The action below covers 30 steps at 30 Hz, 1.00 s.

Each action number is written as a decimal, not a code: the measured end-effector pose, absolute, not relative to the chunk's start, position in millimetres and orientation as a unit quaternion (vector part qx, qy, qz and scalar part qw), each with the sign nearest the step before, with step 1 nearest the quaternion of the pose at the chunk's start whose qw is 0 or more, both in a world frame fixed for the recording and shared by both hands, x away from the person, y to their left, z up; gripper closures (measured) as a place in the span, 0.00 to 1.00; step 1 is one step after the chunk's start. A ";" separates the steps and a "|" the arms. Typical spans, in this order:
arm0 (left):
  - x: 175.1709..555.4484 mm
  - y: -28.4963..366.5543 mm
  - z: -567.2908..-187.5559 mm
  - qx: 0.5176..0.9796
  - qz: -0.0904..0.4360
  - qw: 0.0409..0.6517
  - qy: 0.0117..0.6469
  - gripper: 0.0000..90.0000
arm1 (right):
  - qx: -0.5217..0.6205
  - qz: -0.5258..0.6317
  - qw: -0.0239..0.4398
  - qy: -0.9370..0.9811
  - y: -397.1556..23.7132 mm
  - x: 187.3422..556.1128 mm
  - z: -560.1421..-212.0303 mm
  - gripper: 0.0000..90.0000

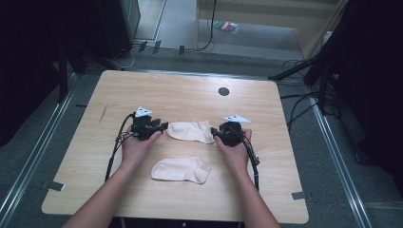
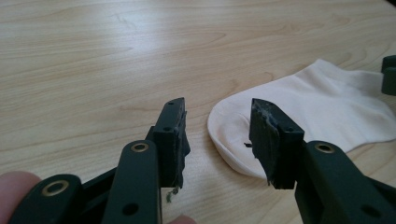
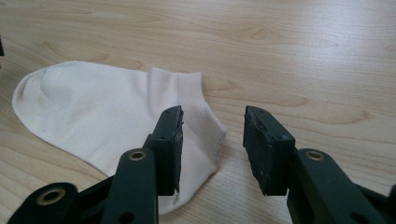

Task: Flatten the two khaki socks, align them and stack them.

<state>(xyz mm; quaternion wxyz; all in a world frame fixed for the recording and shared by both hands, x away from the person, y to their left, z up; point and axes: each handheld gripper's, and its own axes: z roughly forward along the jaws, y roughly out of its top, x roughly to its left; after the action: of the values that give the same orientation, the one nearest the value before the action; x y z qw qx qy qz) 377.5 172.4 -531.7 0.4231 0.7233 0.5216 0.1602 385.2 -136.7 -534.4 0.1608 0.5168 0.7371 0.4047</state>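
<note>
High view, far sock (image 1: 191,131) lying crosswise, toe probably left

I see the table (image 1: 190,90) evenly lit from above while the room around it sinks into black — soft and low-resolution. In my gripper views, glare sheens the wood, near jaws slightly blurred — shadows faint.

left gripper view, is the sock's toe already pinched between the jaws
No: the left gripper stands open, with the far sock lying flat on the table beside one jaw.
</note>
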 end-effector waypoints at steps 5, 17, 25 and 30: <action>383.5 162.7 -538.9 0.734 0.145 0.399 0.530 0.66 | 0.525 0.401 0.162 0.733 -134.6 387.3 -537.4 0.62; 384.2 152.8 -543.1 0.749 0.156 0.367 0.528 0.78 | 0.524 0.396 0.146 0.740 -128.2 388.6 -544.7 0.74; 383.7 150.6 -543.0 0.759 0.153 0.364 0.518 0.97 | 0.506 0.382 0.187 0.750 -126.4 383.2 -547.4 0.96; 376.7 157.0 -533.4 0.760 0.145 0.379 0.507 0.99 | 0.531 0.394 0.154 0.735 -133.4 381.4 -545.4 0.99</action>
<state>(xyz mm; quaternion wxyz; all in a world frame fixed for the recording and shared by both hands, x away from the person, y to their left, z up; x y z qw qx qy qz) 376.7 157.0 -533.4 0.3794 0.7600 0.5073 0.1455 381.4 -133.4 -545.4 0.1537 0.5306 0.7346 0.3940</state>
